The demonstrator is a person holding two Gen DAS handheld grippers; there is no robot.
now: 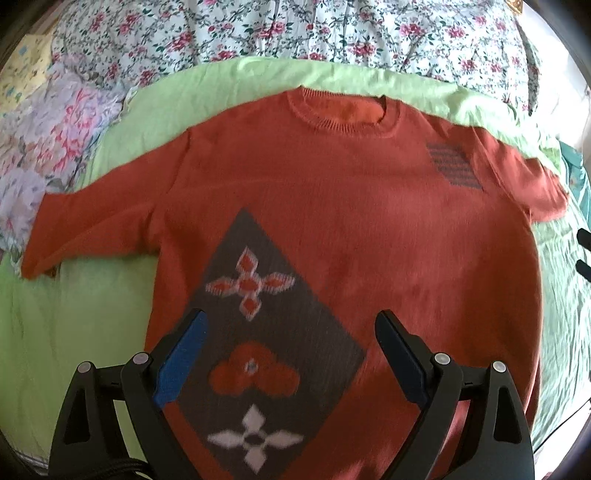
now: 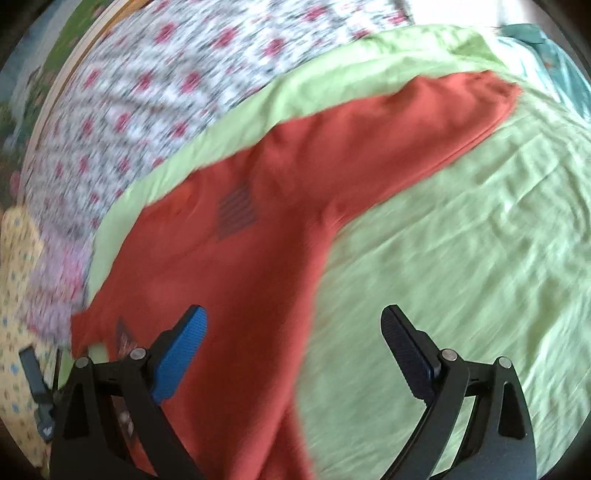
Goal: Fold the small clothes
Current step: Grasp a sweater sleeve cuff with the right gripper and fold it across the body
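A: Where does the left wrist view look from?
B: From above the hem of the orange sweater (image 1: 332, 206), facing up its front toward the collar; near enough that the sweater fills most of the frame; the flowered bedding (image 1: 295, 33) lies beyond.
A: And the right wrist view?
B: Close over the sweater's side, angled along one sleeve (image 2: 424, 122); blurred; both views share the striped chest patch (image 2: 236, 212), the green sheet (image 2: 461, 277) and the flowered bedding.

Right gripper (image 2: 293, 332), jaws apart, above orange sweater (image 2: 240, 277) on green sheet (image 2: 461, 277).
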